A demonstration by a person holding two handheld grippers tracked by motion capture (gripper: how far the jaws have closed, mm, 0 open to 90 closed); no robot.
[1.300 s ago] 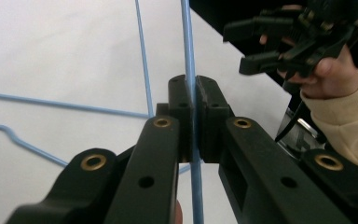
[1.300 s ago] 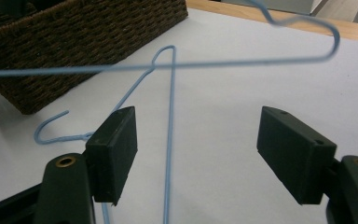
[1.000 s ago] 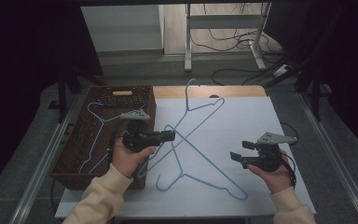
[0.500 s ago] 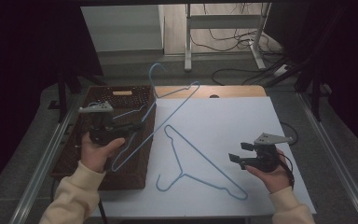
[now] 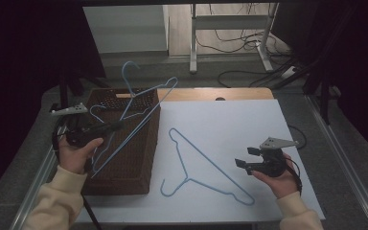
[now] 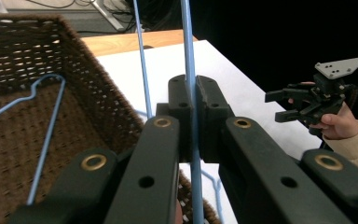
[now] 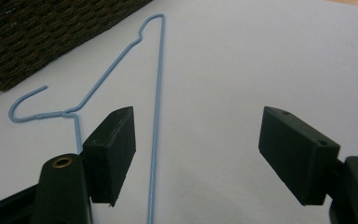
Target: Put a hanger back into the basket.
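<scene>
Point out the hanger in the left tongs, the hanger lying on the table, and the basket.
Held hanger (image 6: 188, 56), left gripper view: wire just above the shut pads.
Hanger on the table (image 5: 206, 158), high view: middle of its long bar.
Basket (image 5: 124, 179), high view: near woven wall.

Three blue wire hangers: one held above the wicker basket (image 5: 124, 163), one lying inside that basket (image 6: 42, 130), one on the white sheet right of it (image 5: 206, 165). One basket, apparently. Two grippers.

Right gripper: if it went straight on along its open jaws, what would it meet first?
Probably the blue wire hanger lying on the white tabletop: its long wire runs up between the open jaws of the right gripper. Beyond it stands the wicker basket. Depth is unclear.
</scene>
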